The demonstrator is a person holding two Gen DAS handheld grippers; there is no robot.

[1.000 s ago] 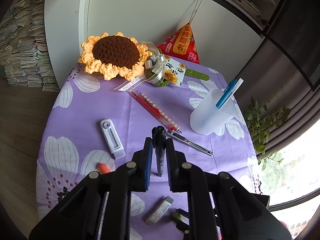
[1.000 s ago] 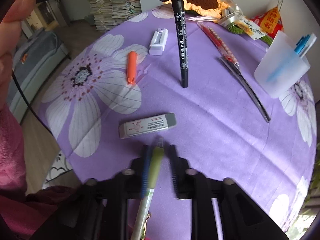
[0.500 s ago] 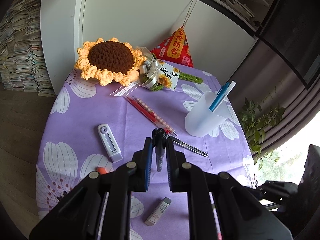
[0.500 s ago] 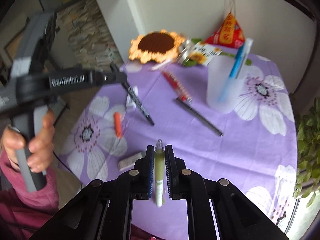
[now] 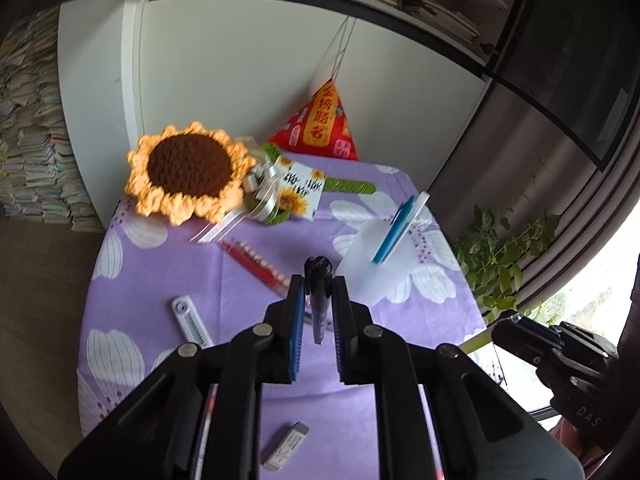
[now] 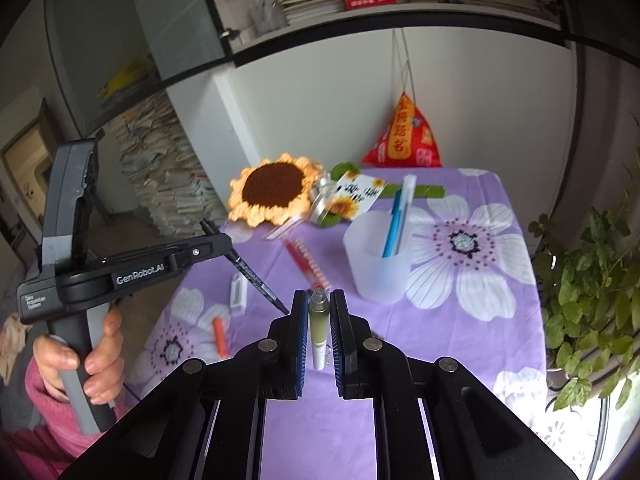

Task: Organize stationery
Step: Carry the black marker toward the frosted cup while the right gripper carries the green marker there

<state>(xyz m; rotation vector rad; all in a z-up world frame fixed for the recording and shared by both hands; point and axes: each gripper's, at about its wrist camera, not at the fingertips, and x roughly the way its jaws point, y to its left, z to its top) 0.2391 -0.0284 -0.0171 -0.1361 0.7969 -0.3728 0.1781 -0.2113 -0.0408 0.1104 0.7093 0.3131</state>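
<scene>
Right wrist view: two pens already stand in the cup (image 6: 378,264), most stationery is not yet sorted.
On the purple surface (image 6: 440,344) the red pens (image 6: 306,260), correction tape (image 6: 239,289), orange piece (image 6: 219,334) and eraser (image 5: 285,446) wait; left gripper (image 5: 317,300) fingers clamp the black marker (image 5: 319,300), right gripper (image 6: 319,320) fingers clamp the green pen (image 6: 319,326), both above the surface.

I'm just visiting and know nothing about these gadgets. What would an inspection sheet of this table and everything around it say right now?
Surface: round table under a purple floral cloth.
Job's things: cup upright, holding blue pens; red pens, white case, orange cap and eraser lying loose.
Clutter: crochet sunflower, card bouquet, red pouch hanging on strings.
Grippers: left gripper shut on a black marker, held up by a hand; right gripper shut on a green pen.
Cables: nothing seen.
Surroundings: bookshelf above, paper stacks on the floor, plant by the window.
</scene>
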